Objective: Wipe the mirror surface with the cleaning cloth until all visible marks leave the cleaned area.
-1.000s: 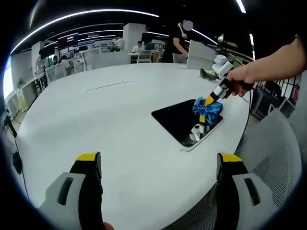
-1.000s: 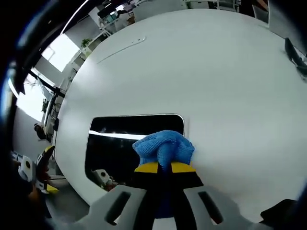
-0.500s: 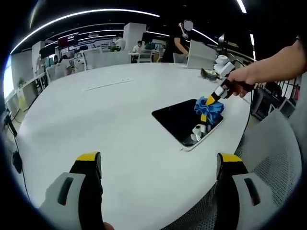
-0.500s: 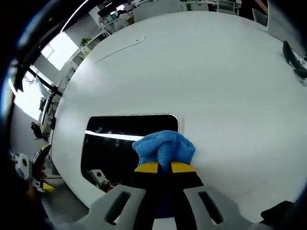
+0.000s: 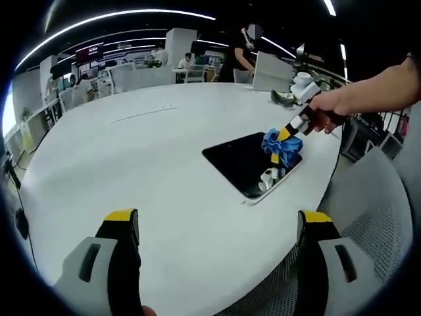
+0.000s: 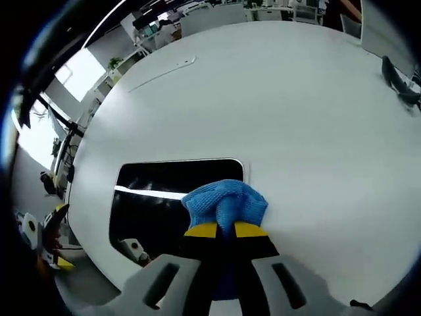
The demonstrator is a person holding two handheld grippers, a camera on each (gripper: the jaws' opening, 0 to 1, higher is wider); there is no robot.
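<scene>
Right tongs [image 6: 225, 229] are clamped tight on the bunched-up blue cleaning cloth [image 6: 225, 201], and the wad is sitting at the right-hand edge of the mirror [image 6: 168, 197] as the right gripper view sees it. In the left gripper view those tongs [image 5: 284, 137] and the cloth [image 5: 279, 146] are at the far side of the mirror [image 5: 243, 161], with the person's hand [image 5: 329, 108] gripping the handle. Left tongs [image 5: 217, 224] are wide apart, holding nothing, hovering low over the table [image 5: 131, 164] well short of the mirror.

For doing this step well, I'd say: keep the cloth flat against the glass, not just the tip of the wad, and run overlapping passes across the whole dark panel rather than scrubbing one corner. Most of the glass lies away from the cloth, so there's a lot left to cover. I can't make out actual marks, only reflections of ceiling lights. The mirror sits near the table edge, so heavy pushes toward it could slide it off.

The table is big, white and rounded. An open office sits behind with desks, strip lights and people in the distance.
</scene>
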